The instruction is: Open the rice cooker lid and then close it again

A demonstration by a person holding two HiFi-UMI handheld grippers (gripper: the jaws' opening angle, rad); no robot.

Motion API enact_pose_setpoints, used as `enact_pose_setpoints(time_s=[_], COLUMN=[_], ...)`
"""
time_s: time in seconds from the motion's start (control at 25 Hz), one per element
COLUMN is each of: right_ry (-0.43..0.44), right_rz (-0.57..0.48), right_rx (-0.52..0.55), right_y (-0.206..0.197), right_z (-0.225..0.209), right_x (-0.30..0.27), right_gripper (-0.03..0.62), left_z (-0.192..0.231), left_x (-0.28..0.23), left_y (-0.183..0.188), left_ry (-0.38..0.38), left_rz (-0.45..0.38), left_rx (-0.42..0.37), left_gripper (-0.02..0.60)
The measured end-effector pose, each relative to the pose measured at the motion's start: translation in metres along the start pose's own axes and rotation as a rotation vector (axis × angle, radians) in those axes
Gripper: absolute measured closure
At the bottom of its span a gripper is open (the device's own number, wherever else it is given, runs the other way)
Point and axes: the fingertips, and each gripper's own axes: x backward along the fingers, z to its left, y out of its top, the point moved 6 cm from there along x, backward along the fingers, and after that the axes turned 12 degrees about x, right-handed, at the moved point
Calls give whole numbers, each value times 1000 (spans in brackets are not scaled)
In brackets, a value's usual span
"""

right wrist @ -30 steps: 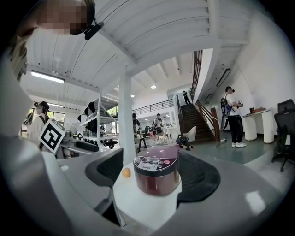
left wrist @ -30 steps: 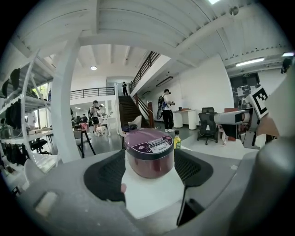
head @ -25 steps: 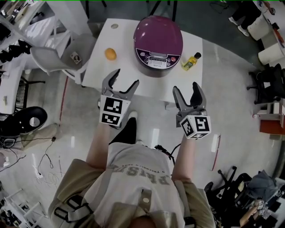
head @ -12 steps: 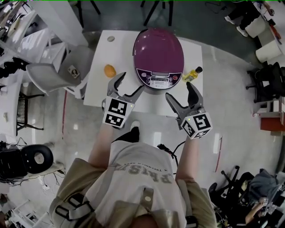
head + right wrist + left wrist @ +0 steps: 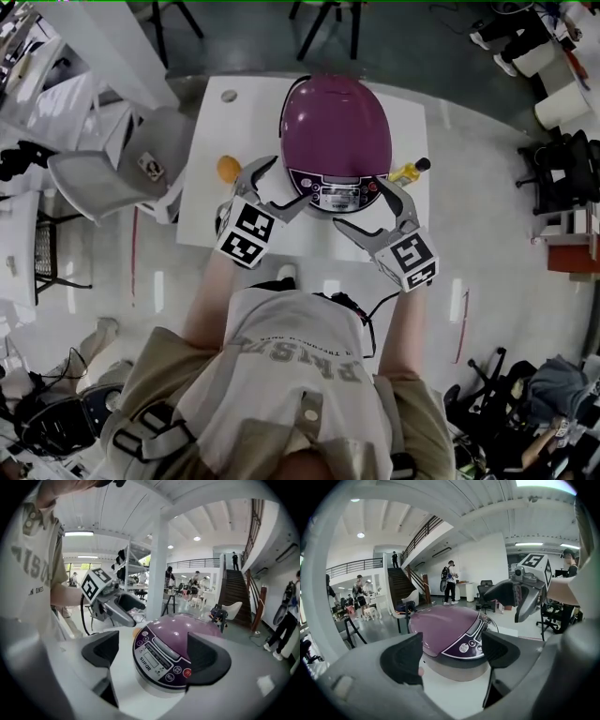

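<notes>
I had the left hand-held gripper (image 5: 281, 180) and the right hand-held gripper (image 5: 366, 206) with their jaws apart. Both pairs had just been opening, and nothing was pressed between their dark matte pads. The rice cooker (image 5: 336, 141) sat just ahead of both on the smooth white tabletop (image 5: 211, 202). Its glossy purple domed lid (image 5: 337, 117) was shut over a pale rounded base, and its flat panel of round buttons faced the jaws. Neither gripper touched it. A small round orange fruit (image 5: 228, 169) lay just left of the left gripper's tips. A yellow bottle (image 5: 408, 172) with a dark cap sat just beyond the right gripper's tips.
</notes>
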Motion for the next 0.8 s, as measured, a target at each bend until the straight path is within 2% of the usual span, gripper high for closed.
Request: enact_pose_setpoints(time_s=[0.28, 0.52, 0.8], right_ry=[160, 256, 340], right_rz=[252, 369, 515], right_rx=[206, 323, 487], right_y=[-11, -19, -29], right_z=[16, 25, 28], right_x=[-24, -39, -55], right_gripper=[166, 166, 166], left_z=[1, -4, -5], left_x=[-11, -16, -19], left_y=[-4, -6, -1], left_ry=[-81, -105, -100], left_rz=[76, 114, 166], left_rx=[-62, -81, -106], left_gripper=[160, 155, 144])
